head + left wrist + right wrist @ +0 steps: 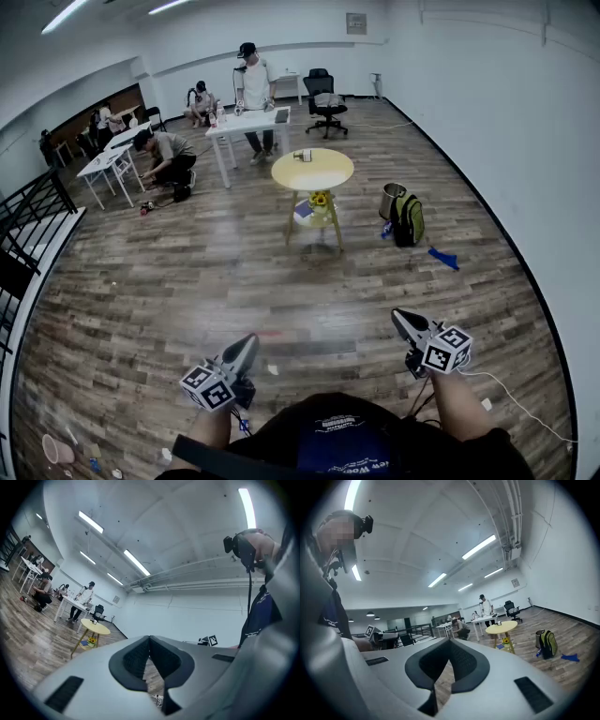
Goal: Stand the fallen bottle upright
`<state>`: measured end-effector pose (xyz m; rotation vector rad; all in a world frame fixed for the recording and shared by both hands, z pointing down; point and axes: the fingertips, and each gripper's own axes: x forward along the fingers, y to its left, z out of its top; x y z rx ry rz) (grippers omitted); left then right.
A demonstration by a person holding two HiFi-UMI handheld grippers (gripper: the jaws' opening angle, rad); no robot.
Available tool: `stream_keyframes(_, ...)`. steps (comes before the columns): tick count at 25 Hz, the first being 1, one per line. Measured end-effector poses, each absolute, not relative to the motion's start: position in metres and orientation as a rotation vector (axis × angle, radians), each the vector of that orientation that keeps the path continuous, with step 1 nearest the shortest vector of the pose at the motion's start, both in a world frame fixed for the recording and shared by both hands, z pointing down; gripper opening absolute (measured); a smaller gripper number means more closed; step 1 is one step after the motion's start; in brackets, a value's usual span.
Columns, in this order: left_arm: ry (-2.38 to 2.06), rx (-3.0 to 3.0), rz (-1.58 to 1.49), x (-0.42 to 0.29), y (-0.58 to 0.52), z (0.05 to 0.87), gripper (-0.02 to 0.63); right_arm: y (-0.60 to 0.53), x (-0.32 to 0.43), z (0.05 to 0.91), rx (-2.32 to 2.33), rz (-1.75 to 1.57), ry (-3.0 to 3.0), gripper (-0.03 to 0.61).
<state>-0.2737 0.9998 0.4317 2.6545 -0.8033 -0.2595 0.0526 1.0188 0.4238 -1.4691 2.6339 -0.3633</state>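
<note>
Both hand-held tools are smooth grey plastic shells that taper to a beak, and each carries a cube with black-and-white square markers. The left gripper (251, 339) and the right gripper (397, 315) are held level over the wood-plank floor (187, 281), well apart from each other. Each gripper's own view shows its ribbed black pads (138, 656) meeting at the tips, so the jaws are closed with nothing between them. Far ahead stands a round yellow table (323, 173) with a matte top and splayed wooden legs. A small item (302, 155) sits on that top, too small to tell whether it is the fallen bottle or how it lies. Only the head view shows the lower shelf (305, 214) under the top, which holds yellow flowers (321, 199). It also shows a shiny metal bin (391, 199) touching a green-and-black backpack (408, 219), a crumpled blue cloth (443, 257) on the planks, and a thin white cable (516, 398) trailing from the right gripper. The right gripper view shows the table and backpack from low down. The left gripper view shows the table but not the backpack, and adds what the head view lacks — long strip lights (137, 562) and pipes across a pale ceiling. In the background, people work at white rectangular tables (246, 123), near a black office chair (325, 103) and a black railing (23, 220).
</note>
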Motion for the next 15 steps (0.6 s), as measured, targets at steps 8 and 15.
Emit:
stream_keyframes(8,-0.792,2.643,-0.264,-0.270,0.995,0.426,0.011,1.011,0.053,0.423,-1.476,-0.367,2.622,0.003)
stream_keyframes(15,-0.782,2.640,-0.270,-0.271,0.993,0.428,0.011,1.006,0.057,0.420,-1.500,-0.385,2.589,0.005)
